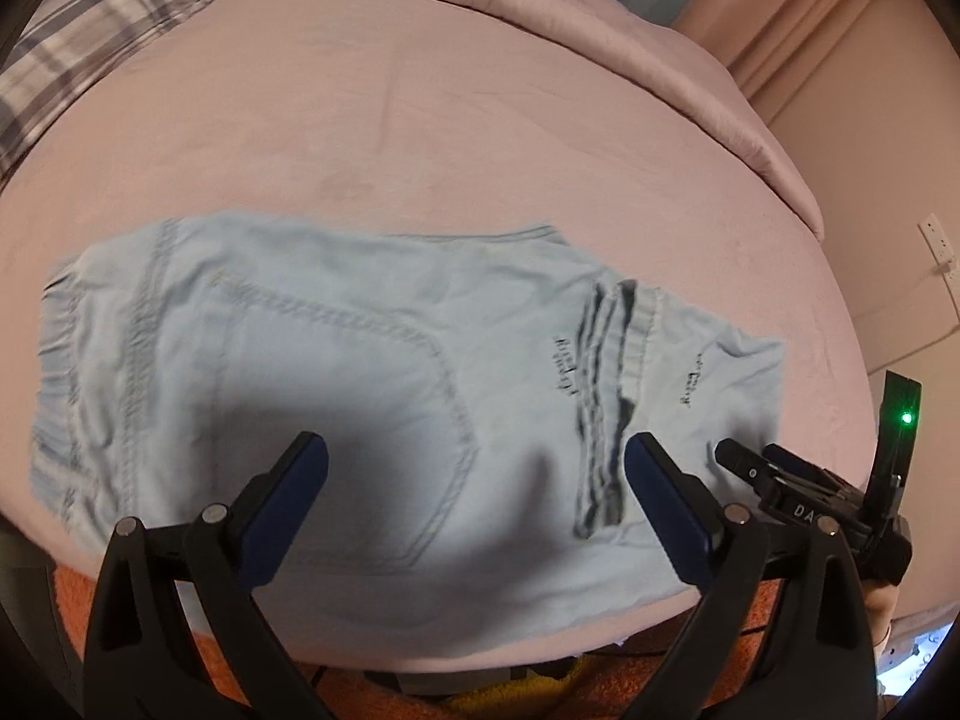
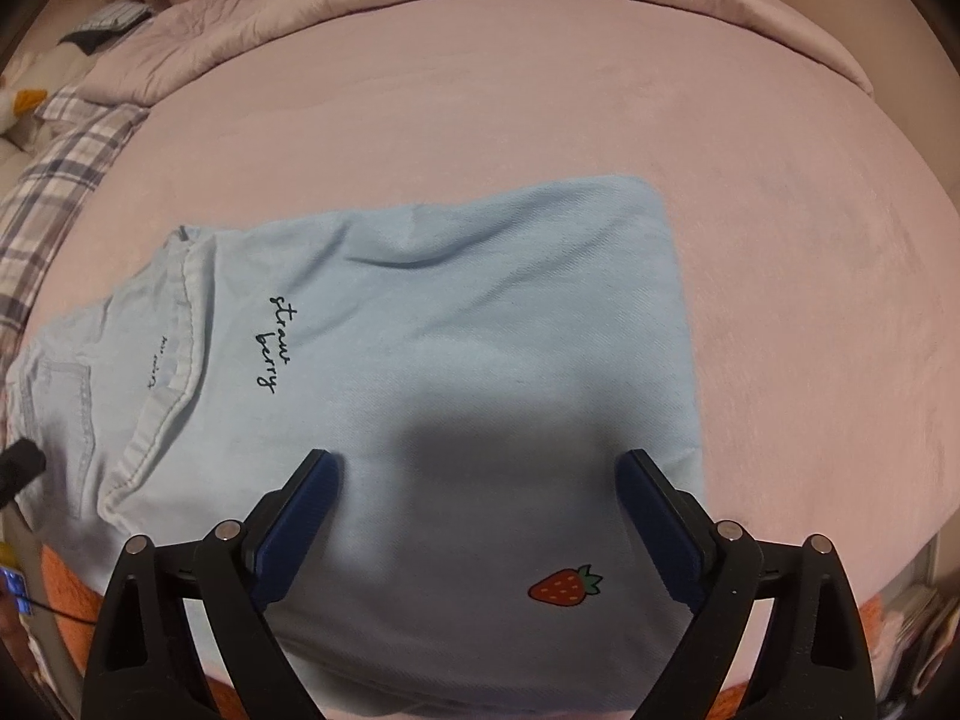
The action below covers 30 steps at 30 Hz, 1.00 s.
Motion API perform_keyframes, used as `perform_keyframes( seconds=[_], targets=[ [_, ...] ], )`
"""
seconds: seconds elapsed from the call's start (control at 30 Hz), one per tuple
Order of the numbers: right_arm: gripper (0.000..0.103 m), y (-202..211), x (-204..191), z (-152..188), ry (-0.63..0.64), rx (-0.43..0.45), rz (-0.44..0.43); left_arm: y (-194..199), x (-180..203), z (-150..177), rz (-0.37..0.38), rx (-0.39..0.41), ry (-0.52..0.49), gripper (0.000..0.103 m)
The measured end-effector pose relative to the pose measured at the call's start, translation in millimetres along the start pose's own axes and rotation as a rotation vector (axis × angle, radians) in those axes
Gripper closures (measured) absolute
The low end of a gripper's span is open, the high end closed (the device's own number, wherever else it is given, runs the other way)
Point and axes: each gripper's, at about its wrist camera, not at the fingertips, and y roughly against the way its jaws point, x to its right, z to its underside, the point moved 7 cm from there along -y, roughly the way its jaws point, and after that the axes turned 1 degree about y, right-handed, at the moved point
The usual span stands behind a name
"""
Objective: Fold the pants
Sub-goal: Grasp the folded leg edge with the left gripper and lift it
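The light blue pants (image 1: 336,372) lie folded flat on a pink bedspread (image 1: 420,120), filling the middle and lower part of both wrist views. In the left wrist view the left gripper (image 1: 477,453) hangs above the seat of the pants, its blue-padded fingers (image 1: 288,498) spread wide with nothing between them but the cloth below; a curved back pocket seam (image 1: 444,372) sits between the fingers, and the elastic waistband (image 1: 60,372) is at the left edge. At the lower right of that view the right gripper (image 1: 798,480) shows from the side with a green light on it. In the right wrist view the right gripper (image 2: 480,462) also stands spread wide above the folded leg, touching nothing. A strawberry print (image 2: 564,585) lies low between its fingers, and the script "strawberry" (image 2: 279,342) is left of centre. A plaid pillow (image 2: 54,180) lies at the left edge.
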Motion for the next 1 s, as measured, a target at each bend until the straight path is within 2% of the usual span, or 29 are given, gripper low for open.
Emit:
perform_keyframes(
  seconds=[0.1, 0.2, 0.27, 0.37, 0.47, 0.57, 0.63, 0.7, 0.77, 0.83, 0.87, 0.9, 1.0],
  targets=[
    [0.012, 7, 3, 2, -0.024, 0.009, -0.014, -6, 8, -3, 0.011, -0.01, -0.017, 0.004],
    [0.033, 18, 16, 3, -0.069, 0.02, -0.033, -11, 18, -4, 0.019, -0.026, -0.042, 0.004],
    [0.052, 24, 29, 5, -0.112, 0.017, -0.066, -15, 25, -6, 0.03, -0.034, -0.057, 0.004],
    [0.067, 31, 42, 8, -0.163, 0.032, -0.101, -21, 36, -9, 0.056, -0.041, -0.07, 0.005],
    [0.072, 46, 60, 8, -0.196, 0.079, -0.088, -33, 49, -12, 0.101, -0.068, -0.082, 0.011],
    [0.072, 51, 73, 10, -0.221, 0.103, -0.074, -49, 61, -16, 0.145, -0.105, -0.093, 0.017],
    [0.072, 47, 74, 14, -0.236, 0.098, -0.066, -61, 65, -17, 0.158, -0.141, -0.09, 0.022],
    [0.072, 46, 79, 21, -0.253, 0.086, -0.071, -77, 67, -14, 0.178, -0.191, -0.064, 0.032],
    [0.072, 44, 80, 23, -0.265, 0.074, -0.082, -84, 68, -13, 0.172, -0.197, -0.054, 0.033],
    [0.072, 43, 83, 27, -0.272, 0.063, -0.088, -83, 70, -14, 0.153, -0.186, -0.075, 0.043],
    [0.072, 44, 84, 29, -0.275, 0.06, -0.09, -82, 73, -12, 0.157, -0.189, -0.086, 0.055],
    [0.072, 43, 85, 31, -0.279, 0.057, -0.09, -83, 75, -10, 0.166, -0.198, -0.089, 0.061],
    [0.072, 40, 86, 31, -0.287, 0.047, -0.095, -84, 78, -5, 0.168, -0.201, -0.099, 0.07]
  ],
)
